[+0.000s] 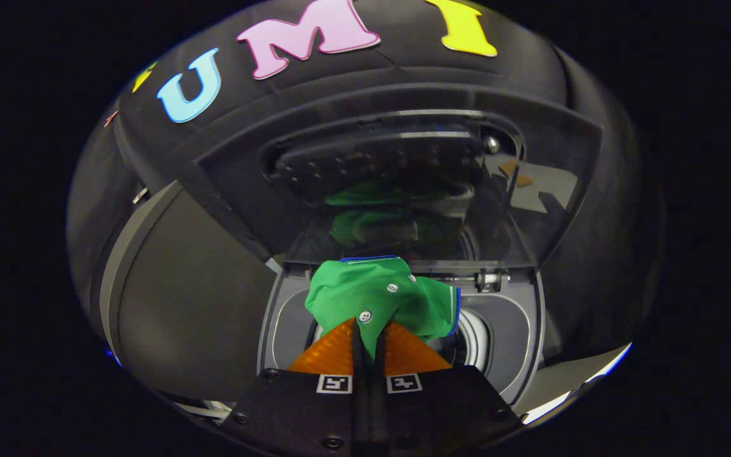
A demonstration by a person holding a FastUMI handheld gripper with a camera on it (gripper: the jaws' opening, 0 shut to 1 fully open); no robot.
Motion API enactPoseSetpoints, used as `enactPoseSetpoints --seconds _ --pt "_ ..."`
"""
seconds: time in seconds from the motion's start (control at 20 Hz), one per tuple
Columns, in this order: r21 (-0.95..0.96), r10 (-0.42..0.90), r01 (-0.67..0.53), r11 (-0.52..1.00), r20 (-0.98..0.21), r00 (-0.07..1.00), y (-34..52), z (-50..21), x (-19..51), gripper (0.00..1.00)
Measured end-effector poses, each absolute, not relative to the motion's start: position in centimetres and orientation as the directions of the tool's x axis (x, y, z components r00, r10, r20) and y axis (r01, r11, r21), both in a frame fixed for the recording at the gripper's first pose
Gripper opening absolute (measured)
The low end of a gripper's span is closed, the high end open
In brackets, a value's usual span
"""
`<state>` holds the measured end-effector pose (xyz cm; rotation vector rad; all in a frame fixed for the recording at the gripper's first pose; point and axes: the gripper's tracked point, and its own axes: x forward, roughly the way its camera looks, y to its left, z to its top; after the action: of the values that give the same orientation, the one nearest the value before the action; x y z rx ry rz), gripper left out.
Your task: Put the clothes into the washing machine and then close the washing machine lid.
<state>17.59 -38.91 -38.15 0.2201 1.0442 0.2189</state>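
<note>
A: What's the setting, biggest things first?

B: A black cloth wall (530,70) stands at the back, soft and matte. In front of it sits the washing machine (194,317), a top-loader with a smooth dark grey top panel that looks like moulded plastic.

A: And the lid?

B: The lid (403,184) is raised, leaning back toward the wall. Its window is glossy and dark, and it mirrors a patch of green from below. A hinge shows at its foot, on the right.

A: What lies under it?

B: The opening (505,330), a rounded grey frame with a lighter ring around the drum mouth. The drum's inside is too dark to make out.

A: Where is the clothing?

B: The green shirt (384,298) hangs bunched over the opening, just ahead of the fingertips. It is a soft knit with a blue edge along the collar, and I count 3 small white buttons on it.

A: And the gripper?

B: The gripper (370,339) has its 2 fingers (334,352) clenched on a fold of the shirt, near the lowest button. The fingers are wedge-shaped with ribbed faces, nearly meeting around the cloth.
</note>
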Motion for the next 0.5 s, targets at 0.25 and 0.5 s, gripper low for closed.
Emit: enactPoseSetpoints --seconds 0.25,0.5 --pt "0.267 0.277 -0.087 0.96 -0.852 0.444 -38.8 -42.4 15.3 0.05" --pt "0.221 0.237 -0.086 0.971 -0.887 0.396 -38.7 -46.3 15.0 0.05"
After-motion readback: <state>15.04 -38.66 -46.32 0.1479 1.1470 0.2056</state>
